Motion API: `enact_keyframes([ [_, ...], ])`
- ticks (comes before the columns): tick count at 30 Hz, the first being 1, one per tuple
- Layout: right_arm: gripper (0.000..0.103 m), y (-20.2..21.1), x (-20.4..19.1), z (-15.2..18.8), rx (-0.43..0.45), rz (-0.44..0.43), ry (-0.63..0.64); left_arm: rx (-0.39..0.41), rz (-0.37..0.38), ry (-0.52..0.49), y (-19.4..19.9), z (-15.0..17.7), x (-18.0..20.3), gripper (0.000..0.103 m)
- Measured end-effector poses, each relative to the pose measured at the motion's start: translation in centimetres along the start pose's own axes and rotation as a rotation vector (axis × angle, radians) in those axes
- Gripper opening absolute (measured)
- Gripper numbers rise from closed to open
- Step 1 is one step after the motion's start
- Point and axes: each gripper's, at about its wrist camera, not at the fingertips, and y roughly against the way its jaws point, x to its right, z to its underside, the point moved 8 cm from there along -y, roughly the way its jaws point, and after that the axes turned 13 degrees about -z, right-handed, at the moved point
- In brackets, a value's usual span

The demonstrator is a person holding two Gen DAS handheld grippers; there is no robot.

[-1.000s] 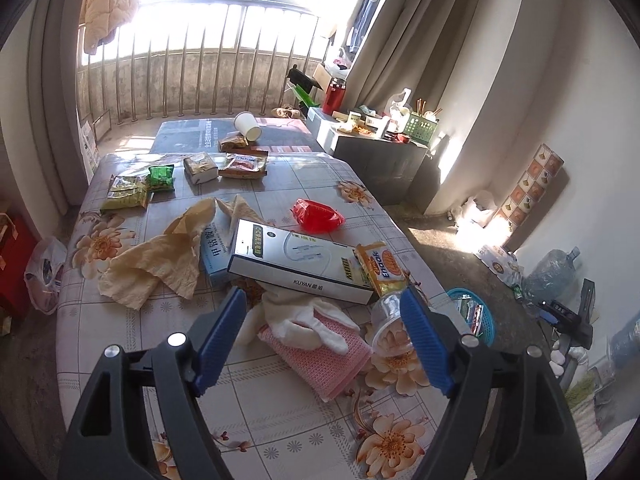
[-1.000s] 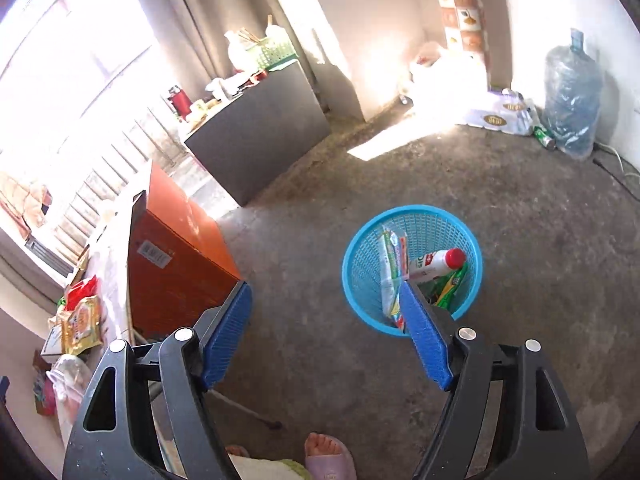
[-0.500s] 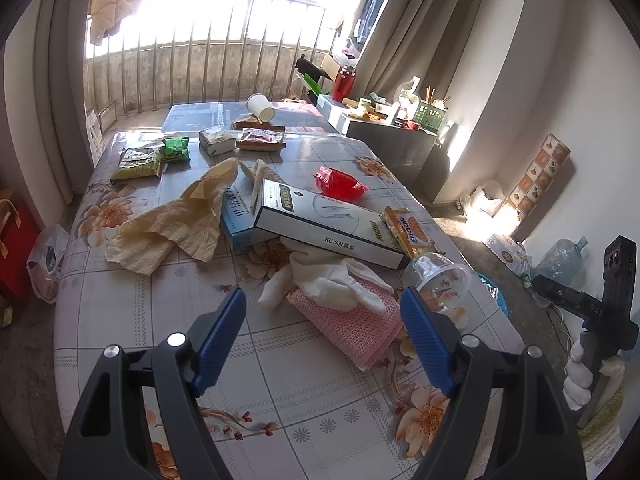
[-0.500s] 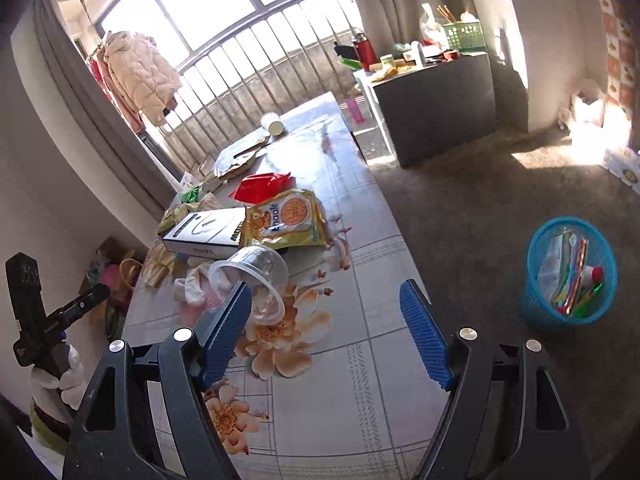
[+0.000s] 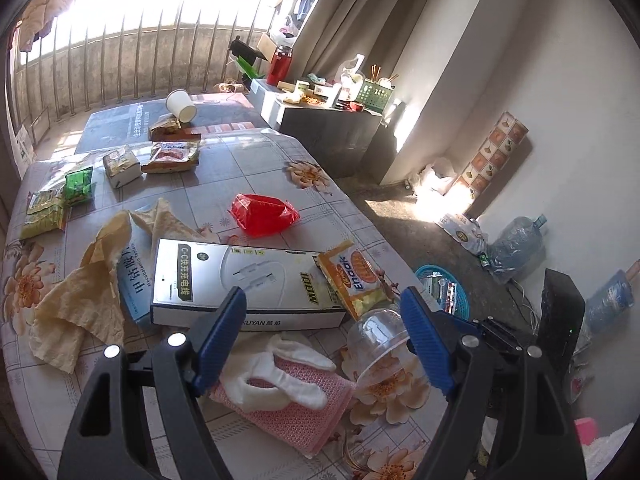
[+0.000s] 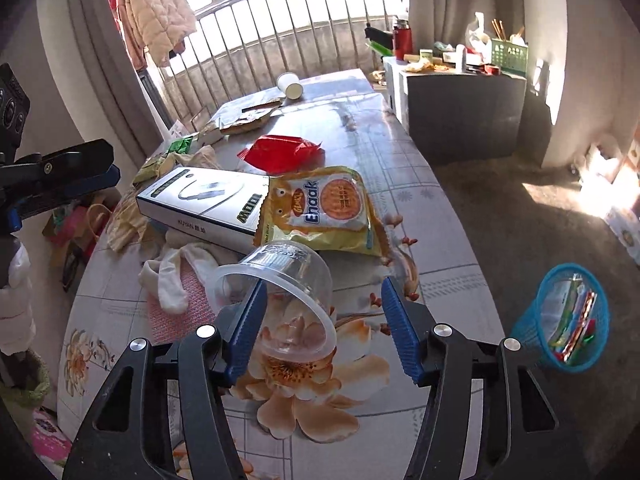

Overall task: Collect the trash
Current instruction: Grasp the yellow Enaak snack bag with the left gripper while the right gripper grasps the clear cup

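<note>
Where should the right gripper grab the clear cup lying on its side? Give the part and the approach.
Grip the clear cup across its side wall just behind the rim. It lies tipped over, mouth toward the right gripper, so the round wall is exposed from above. Come down from the near side; the jaws, which have just been closing, have one finger at the rim already, the other still apart.

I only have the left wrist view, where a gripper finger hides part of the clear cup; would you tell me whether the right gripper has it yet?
Observer: Not yet. The right gripper straddles the clear cup; its jaws have just been closing, but the finger on the picture's right stands clear of it.
Operator: Thank you. How does the cup lie?
Observer: On its side, mouth towards the right gripper, apparently empty.
Operator: Is the bin visible there?
Observer: Yes, the blue basket stands on the floor beside the table, wrappers inside.
</note>
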Motion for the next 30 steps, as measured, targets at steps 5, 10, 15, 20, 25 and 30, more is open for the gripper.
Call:
enact_keyframes([
  [5,0.026,-0.3,1.2,0.9,-0.031,-0.004,-0.023,-0.109,0.06,-0.139,-5.0,-2.8,3.7,0.077],
  [10,0.005,-0.4,2.4,1.7,-0.056,-0.039,-0.068,-0.221,0.039,-0.285,-10.7,-3.8,7.0,0.076],
  [15,0.005,0.6,3.1,2.2,-0.054,-0.044,-0.079,-0.353,0.015,-0.376,-15.9,-2.8,8.7,0.076],
  [20,0.005,1.8,4.1,2.4,-0.036,-0.044,-0.1,-0.441,-0.001,-0.375,-18.7,-2.0,9.0,0.062],
  [25,0.005,2.3,5.1,2.3,-0.024,-0.057,-0.131,-0.476,-0.011,-0.361,-19.4,-1.8,8.7,0.043],
  [30,0.005,2.4,5.4,2.2,-0.018,-0.065,-0.136,-0.471,0.002,-0.326,-19.2,-2.3,8.6,0.019],
])
